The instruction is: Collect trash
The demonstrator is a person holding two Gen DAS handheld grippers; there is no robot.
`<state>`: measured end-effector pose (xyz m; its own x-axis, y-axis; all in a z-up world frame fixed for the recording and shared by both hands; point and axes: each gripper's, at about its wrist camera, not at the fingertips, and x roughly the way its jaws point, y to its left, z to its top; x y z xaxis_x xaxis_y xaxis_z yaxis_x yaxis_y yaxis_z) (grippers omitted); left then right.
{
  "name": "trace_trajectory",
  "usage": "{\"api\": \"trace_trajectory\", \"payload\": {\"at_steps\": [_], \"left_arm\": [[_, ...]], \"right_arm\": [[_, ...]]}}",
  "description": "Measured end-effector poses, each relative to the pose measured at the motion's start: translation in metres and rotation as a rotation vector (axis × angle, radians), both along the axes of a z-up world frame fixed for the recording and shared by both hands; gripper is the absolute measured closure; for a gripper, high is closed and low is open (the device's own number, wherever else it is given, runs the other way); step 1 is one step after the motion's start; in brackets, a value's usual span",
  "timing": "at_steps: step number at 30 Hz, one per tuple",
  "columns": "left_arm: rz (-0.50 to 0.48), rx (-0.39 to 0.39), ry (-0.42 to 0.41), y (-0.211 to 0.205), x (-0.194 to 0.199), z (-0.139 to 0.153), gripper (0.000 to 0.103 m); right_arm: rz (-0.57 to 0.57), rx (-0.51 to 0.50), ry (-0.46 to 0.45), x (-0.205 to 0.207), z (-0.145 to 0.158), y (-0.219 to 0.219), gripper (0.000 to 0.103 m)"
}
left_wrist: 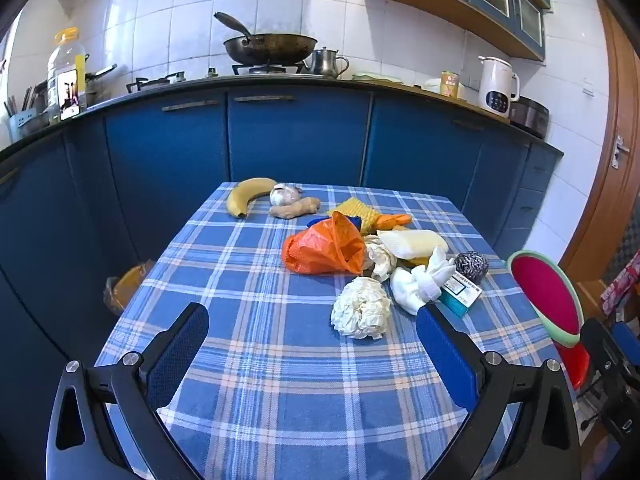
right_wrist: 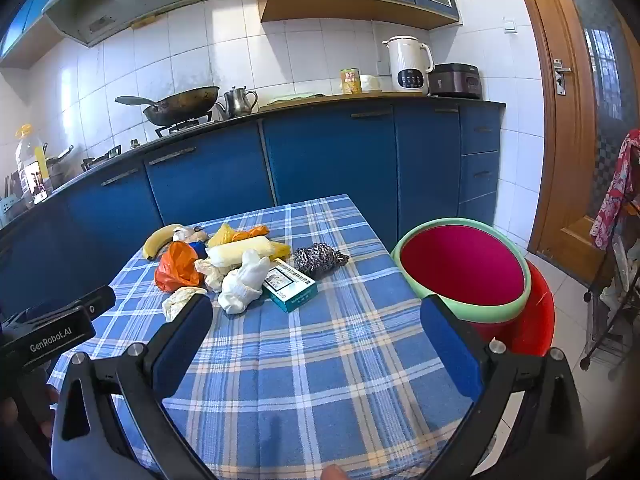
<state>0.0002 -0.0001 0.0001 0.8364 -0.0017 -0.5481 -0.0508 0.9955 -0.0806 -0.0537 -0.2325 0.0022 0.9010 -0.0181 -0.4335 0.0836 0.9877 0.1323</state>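
Trash: crumpled paper [left_wrist: 361,307], orange bag [left_wrist: 323,249], white glove [left_wrist: 420,285] on table [left_wrist: 256,320]
Left gripper [left_wrist: 312,338]: fingers apart, empty
Right gripper [right_wrist: 316,330]: fingers apart, empty
Bin [right_wrist: 464,266]: beside table

"GenRobot.AI" stands on the left tool [right_wrist: 52,334].

On the desk [left_wrist: 248,360], a crumpled paper wad [left_wrist: 362,307] lies nearest, a plastic bag [left_wrist: 324,250] behind it. A box [left_wrist: 460,292] lies right of the wad. A banana [left_wrist: 248,194] lies at the far left edge.

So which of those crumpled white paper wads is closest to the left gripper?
The big round wad, alone at the pile's front edge. The smaller wad lies farther back against the orange bag.
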Motion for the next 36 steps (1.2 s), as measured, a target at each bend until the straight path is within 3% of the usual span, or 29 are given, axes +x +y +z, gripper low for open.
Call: {"api": "trace_trajectory", "payload": {"at_steps": [36], "left_arm": [[-0.033, 0.03, -0.006, -0.009, -0.005, 0.003, 0.0]], "right_arm": [[-0.02, -0.005, 0.029, -0.001, -0.002, -0.007, 0.001]]}}
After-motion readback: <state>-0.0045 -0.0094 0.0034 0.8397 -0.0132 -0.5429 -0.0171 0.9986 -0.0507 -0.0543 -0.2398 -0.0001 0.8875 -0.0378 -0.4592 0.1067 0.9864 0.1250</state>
